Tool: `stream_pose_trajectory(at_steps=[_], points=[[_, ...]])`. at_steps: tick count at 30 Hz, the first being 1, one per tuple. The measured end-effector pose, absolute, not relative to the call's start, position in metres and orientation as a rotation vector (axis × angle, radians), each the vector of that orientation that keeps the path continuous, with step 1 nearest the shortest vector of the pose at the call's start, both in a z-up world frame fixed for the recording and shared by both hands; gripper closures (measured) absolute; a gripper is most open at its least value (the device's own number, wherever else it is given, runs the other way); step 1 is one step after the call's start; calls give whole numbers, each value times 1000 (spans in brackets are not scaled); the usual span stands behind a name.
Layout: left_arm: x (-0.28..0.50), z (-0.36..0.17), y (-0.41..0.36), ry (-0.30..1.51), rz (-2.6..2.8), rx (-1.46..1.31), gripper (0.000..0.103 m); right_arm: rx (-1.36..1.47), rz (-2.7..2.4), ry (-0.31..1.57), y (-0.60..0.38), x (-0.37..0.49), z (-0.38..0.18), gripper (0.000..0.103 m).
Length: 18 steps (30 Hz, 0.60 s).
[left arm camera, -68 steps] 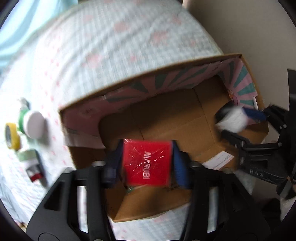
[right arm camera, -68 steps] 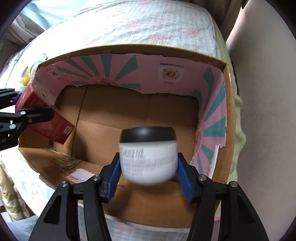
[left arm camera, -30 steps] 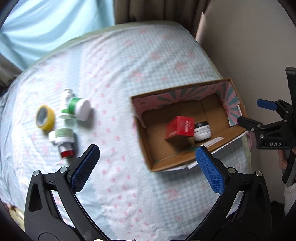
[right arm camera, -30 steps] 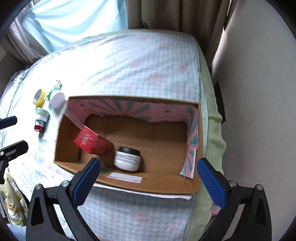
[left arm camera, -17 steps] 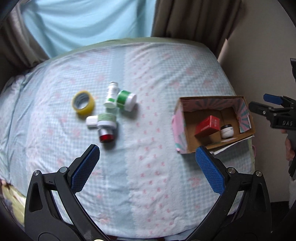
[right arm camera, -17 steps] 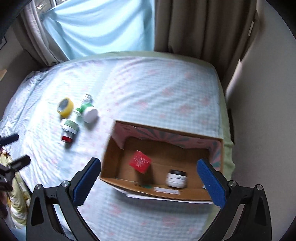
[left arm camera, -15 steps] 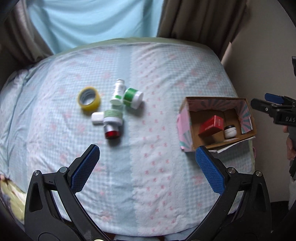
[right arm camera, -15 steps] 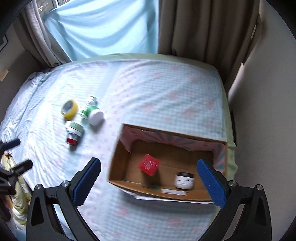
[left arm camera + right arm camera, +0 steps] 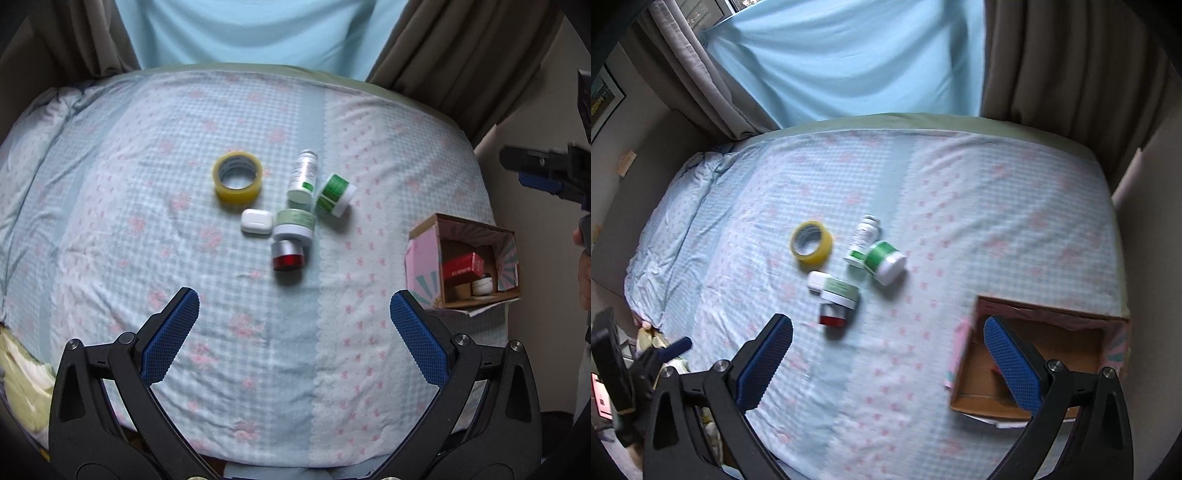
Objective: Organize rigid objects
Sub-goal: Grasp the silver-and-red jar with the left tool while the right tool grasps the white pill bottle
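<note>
A: From the left wrist view we see right into the open brown cardboard box with the pink patterned lining (image 9: 461, 258) at the bed's right edge: a red rectangular carton (image 9: 463, 266) and a small white jar with a dark lid (image 9: 482, 285) sit inside.

B: On the right wrist view the same box (image 9: 1045, 354) is partly behind a blue pad, and we cannot make out its contents there.

A: Fingers now. Our left gripper (image 9: 294, 334) has its fingers spread wide, holding nothing, touching nothing, above the blue checked bedspread (image 9: 147, 184).

B: Same for our right gripper (image 9: 888, 358): fingers well apart, empty, hanging over the bedspread.

A: The rest is clustered mid-bed. The yellow roll of packing tape (image 9: 238, 176) lies flat, hole upward, left of the others.

B: The slim white bottle with the green label (image 9: 304, 176) lies on its side, long axis running toward the curtains, cap at the far end.

A: Just beside it, the squat green-labelled white tub (image 9: 336, 195) is tipped over, its white end aimed down-right.

B: The white rounded earbud case (image 9: 257, 220) touches the pale-green-banded white jar (image 9: 294, 227), and the silver jar with the red base (image 9: 288, 255) lies against that one.
</note>
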<state>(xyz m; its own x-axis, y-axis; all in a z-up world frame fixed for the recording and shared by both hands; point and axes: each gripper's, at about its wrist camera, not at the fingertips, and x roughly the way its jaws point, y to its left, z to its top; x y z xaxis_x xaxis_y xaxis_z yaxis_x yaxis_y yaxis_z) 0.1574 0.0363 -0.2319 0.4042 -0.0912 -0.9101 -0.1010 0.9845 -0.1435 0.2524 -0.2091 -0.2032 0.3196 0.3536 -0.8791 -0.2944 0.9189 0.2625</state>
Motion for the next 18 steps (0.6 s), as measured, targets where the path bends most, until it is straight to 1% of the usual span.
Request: stream_pose_trajectory(at_steps=[7,18], points=[[195,-270,66,1198,15,-220,0,88,466,1286,-149,319,-244,0],[239,-368,70,1306,36,-324,1,94,501,1474,-96,421,-359,0]])
